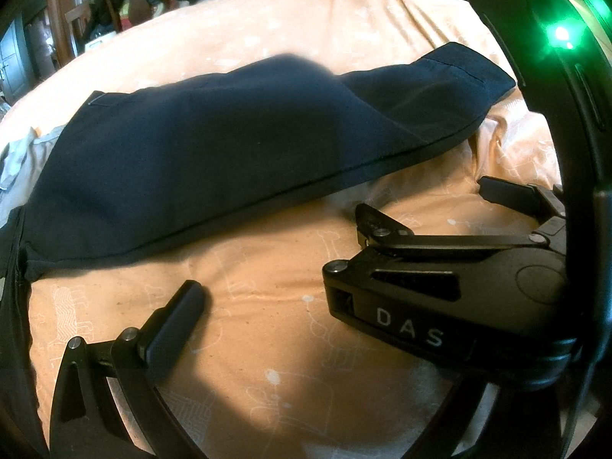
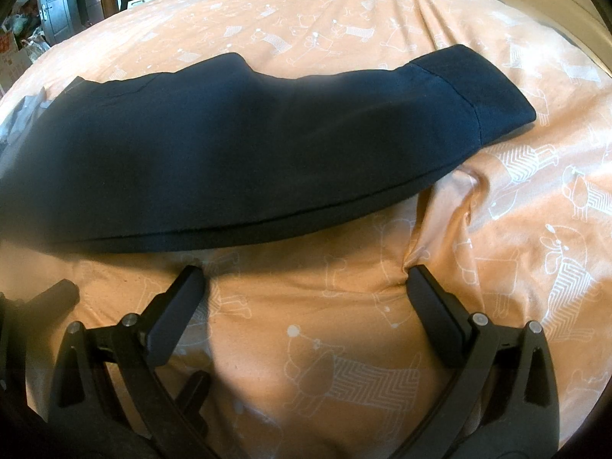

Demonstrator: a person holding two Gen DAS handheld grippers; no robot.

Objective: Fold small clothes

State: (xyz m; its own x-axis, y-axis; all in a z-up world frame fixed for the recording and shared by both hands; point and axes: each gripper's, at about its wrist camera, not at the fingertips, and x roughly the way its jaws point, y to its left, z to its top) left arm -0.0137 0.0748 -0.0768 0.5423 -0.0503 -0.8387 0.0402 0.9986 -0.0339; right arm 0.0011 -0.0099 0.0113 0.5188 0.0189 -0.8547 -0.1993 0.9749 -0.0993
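1. The bed, in an orange bedsheet point(image 2: 344, 30) printed with white line-drawn dogs, is spreading out under and ahead of both tools, and the sheet is wrinkling into a ridge just ahead of the right tool's right finger.
2. The dark navy garment point(image 2: 237, 145) is lying flat on the bedsheet just ahead of both tools, stretching crosswise from far left to right, with its hemmed end pointing off to the right and its near edge looking doubled over.
3. The right tool point(image 2: 306, 271) is hovering low over the bare sheet just short of the garment's near edge, its two fingers spread wide apart and gripping nothing; its right fingertip looks to be touching the sheet's ridge.
4. The left tool point(image 1: 306, 294) is sitting just to the left of the right one, also short of the garment; only its left finger point(image 1: 179, 321) is showing, the right tool's body covering the other side, so I cannot tell whether it is released or clenched.
5. A scrap of grey cloth point(image 1: 23, 157) is peeking out at the garment's far left end.
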